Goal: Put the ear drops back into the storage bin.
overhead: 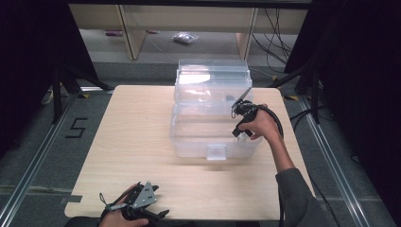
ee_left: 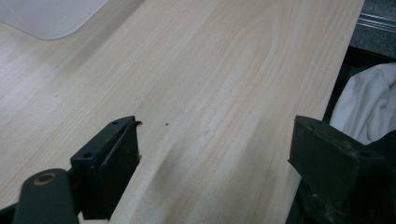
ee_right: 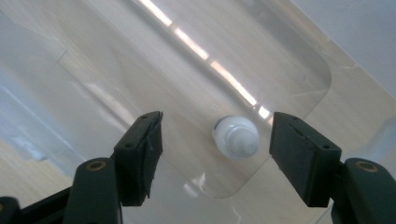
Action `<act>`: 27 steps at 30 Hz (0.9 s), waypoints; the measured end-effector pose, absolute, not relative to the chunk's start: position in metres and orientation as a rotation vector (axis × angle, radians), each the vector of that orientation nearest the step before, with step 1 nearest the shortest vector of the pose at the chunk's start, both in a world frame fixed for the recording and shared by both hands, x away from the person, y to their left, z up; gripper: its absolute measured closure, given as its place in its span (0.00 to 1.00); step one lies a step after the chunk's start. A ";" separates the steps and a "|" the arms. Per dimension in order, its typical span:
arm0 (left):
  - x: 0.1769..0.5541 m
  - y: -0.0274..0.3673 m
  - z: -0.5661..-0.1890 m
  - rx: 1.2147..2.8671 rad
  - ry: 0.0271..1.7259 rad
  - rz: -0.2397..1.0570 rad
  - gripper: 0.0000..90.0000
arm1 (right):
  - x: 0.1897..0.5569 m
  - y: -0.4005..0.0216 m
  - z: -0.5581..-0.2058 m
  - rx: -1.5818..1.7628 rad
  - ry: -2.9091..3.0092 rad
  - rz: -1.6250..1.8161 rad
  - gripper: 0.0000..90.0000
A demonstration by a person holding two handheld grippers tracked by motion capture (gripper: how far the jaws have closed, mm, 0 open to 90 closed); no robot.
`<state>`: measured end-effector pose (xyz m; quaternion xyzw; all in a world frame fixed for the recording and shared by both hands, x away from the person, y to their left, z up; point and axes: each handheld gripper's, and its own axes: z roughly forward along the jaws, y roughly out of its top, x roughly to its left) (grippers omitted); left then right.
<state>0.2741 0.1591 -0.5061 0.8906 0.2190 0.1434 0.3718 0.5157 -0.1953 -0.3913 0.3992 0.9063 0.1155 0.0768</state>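
Note:
A clear plastic bin (overhead: pixel 212 118) with its lid raised stands on the far half of the wooden table (overhead: pixel 137 142). My right gripper (overhead: pixel 235 106) hangs over the bin's right side, pointing down into it. In the right gripper view its jaws stand apart above a small white bottle (ee_right: pixel 236 136) that lies on the bin's floor (ee_right: pixel 140 60), and the pads do not touch it. My left gripper (overhead: pixel 161 215) rests at the table's near edge. In the left gripper view its jaws are wide apart over bare wood (ee_left: pixel 210 93), holding nothing.
The bin's front latch (overhead: pixel 216 151) faces me. A corner of the bin (ee_left: pixel 46 18) appears in the left gripper view, and white cloth (ee_left: pixel 369 107) lies past the table's edge. Dark frame posts and cables (overhead: pixel 279 42) stand beyond the table.

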 end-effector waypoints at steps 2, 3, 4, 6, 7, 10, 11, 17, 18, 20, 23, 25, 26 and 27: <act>0.274 0.159 -0.506 2.285 0.562 0.359 0.17 | 0.510 -0.193 -0.389 1.171 2.716 0.359 0.38; 0.274 0.159 -0.506 2.281 0.561 0.361 0.17 | 0.509 -0.192 -0.388 1.158 2.717 0.361 0.38; 0.274 0.159 -0.505 2.291 0.562 0.373 0.17 | 0.506 -0.192 -0.386 1.153 2.719 0.360 0.37; 0.274 0.159 -0.506 2.286 0.562 0.364 0.17 | 0.500 -0.190 -0.383 1.163 2.712 0.408 0.37; 0.274 0.159 -0.506 2.284 0.562 0.368 0.17 | 0.499 -0.190 -0.381 1.155 2.715 0.419 0.36; 0.275 0.159 -0.506 2.290 0.547 0.377 0.17 | 0.494 -0.191 -0.380 1.154 2.708 0.429 0.35; 0.274 0.159 -0.506 2.286 0.555 0.372 0.17 | 0.494 -0.192 -0.380 1.142 2.707 0.434 0.35; 0.274 0.159 -0.506 2.284 0.563 0.367 0.17 | 0.487 -0.197 -0.380 1.137 2.696 0.474 0.33; 0.274 0.159 -0.506 2.283 0.564 0.368 0.17 | 0.485 -0.197 -0.379 1.155 2.691 0.482 0.33; 0.274 0.159 -0.506 2.283 0.566 0.367 0.17 | 0.482 -0.198 -0.377 1.176 2.687 0.504 0.33; 0.274 0.159 -0.506 2.283 0.565 0.367 0.17 | 0.478 -0.200 -0.375 1.171 2.680 0.512 0.32; 0.274 0.159 -0.507 2.281 0.567 0.366 0.17 | 0.475 -0.200 -0.375 1.172 2.680 0.531 0.32; 0.275 0.159 -0.506 2.283 0.555 0.373 0.17 | 0.475 -0.200 -0.376 1.156 2.685 0.546 0.32; 0.274 0.158 -0.507 2.274 0.572 0.361 0.17 | 0.475 -0.201 -0.377 1.130 2.686 0.558 0.31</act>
